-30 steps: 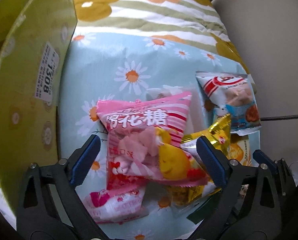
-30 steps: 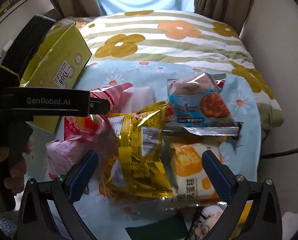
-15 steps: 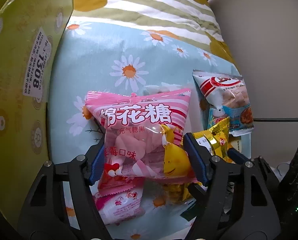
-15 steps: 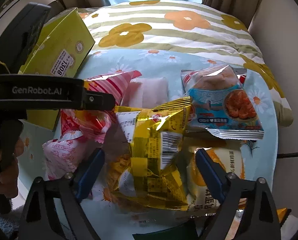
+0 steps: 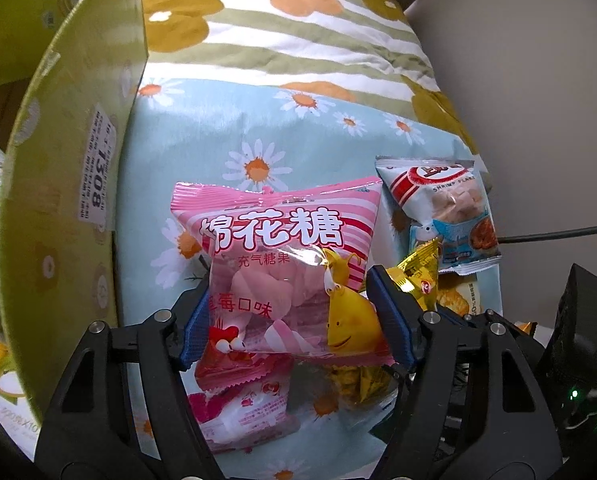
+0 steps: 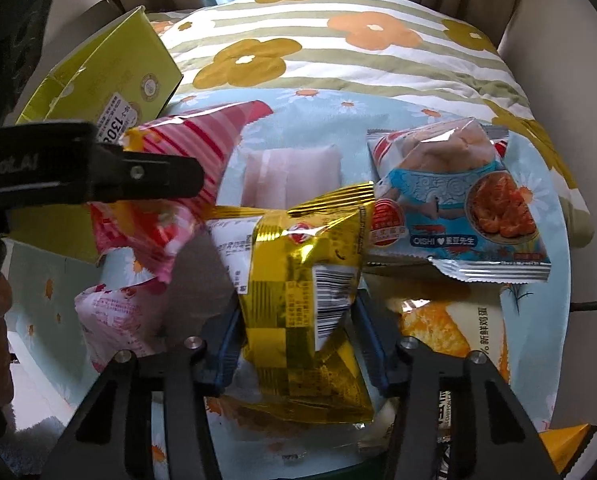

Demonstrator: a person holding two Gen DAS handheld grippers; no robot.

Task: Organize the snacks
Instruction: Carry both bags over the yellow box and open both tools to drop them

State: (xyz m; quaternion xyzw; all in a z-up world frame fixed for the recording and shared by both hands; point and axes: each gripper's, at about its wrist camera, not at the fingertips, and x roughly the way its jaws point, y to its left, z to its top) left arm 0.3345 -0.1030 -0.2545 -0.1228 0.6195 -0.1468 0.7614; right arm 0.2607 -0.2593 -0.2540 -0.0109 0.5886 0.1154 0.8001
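Two snack packets are being gripped on the daisy-print bed cover (image 5: 226, 120).

The pink marshmallow bag (image 5: 286, 272) is being held by the left gripper (image 5: 296, 320), right of the green box (image 5: 66, 184); the gold packet (image 6: 302, 280), further right, is being squeezed by the closing right gripper (image 6: 296, 340).

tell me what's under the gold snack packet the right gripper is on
Under the gold snack packet lies the daisy-print cloth, and beside it an orange-and-white packet partly tucked beneath its edge. Anything directly under its middle is covered.
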